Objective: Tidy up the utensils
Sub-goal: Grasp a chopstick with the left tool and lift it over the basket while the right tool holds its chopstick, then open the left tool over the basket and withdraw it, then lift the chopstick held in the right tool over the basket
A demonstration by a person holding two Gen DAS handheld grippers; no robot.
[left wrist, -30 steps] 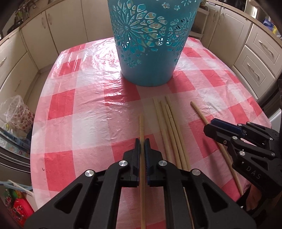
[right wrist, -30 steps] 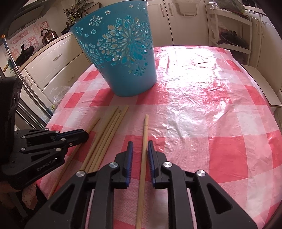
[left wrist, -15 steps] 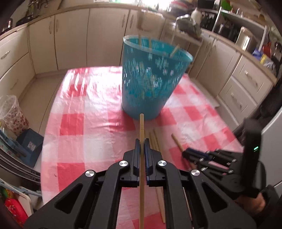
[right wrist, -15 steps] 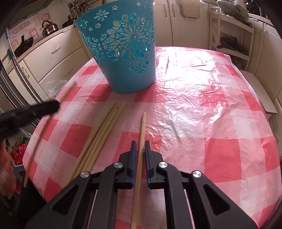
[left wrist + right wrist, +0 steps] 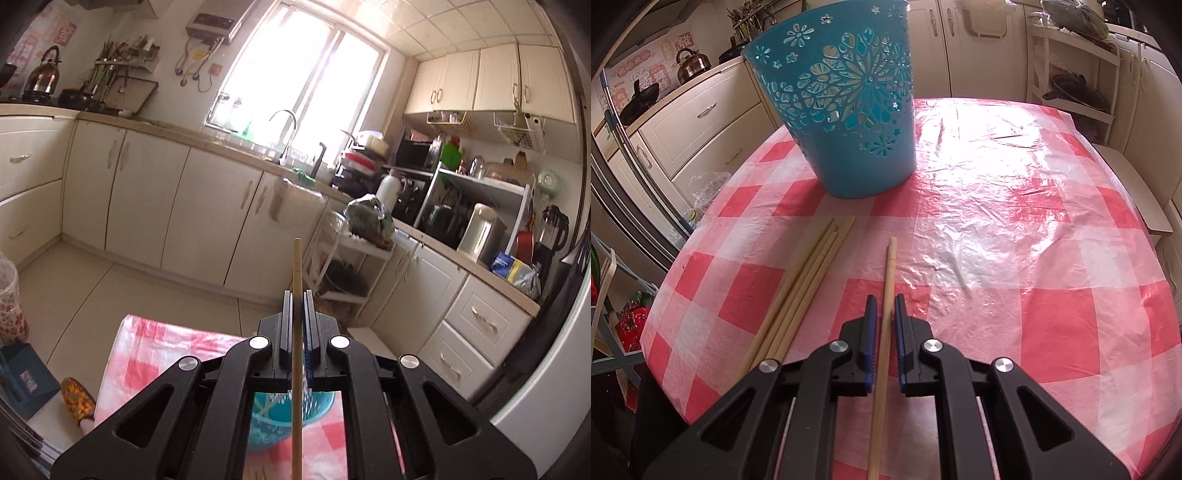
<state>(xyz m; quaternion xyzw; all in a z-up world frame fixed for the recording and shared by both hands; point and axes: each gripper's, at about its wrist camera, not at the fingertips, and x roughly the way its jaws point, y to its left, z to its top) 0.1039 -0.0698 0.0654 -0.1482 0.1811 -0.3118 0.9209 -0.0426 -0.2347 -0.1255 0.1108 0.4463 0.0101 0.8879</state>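
While each gripper [image 5: 296, 299] [image 5: 883, 306] pinches a chopstick [image 5: 297, 266] [image 5: 888, 280], checked tablecloth [image 5: 1015, 229] gleams.

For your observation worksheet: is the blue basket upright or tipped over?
Upright. The basket stands on its narrower base on the checked tablecloth, its wider rim at the top, beyond the loose chopsticks.

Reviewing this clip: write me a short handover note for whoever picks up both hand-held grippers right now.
Left hand-held gripper: shut on a chopstick, held above the blue basket, which already has sticks inside.
Right hand-held gripper: jaws just closed around a lone chopstick on the checked tablecloth; its far end rests on the cloth.
Left to do: drop both in the basket, then move the bundle of chopsticks lying beside it.
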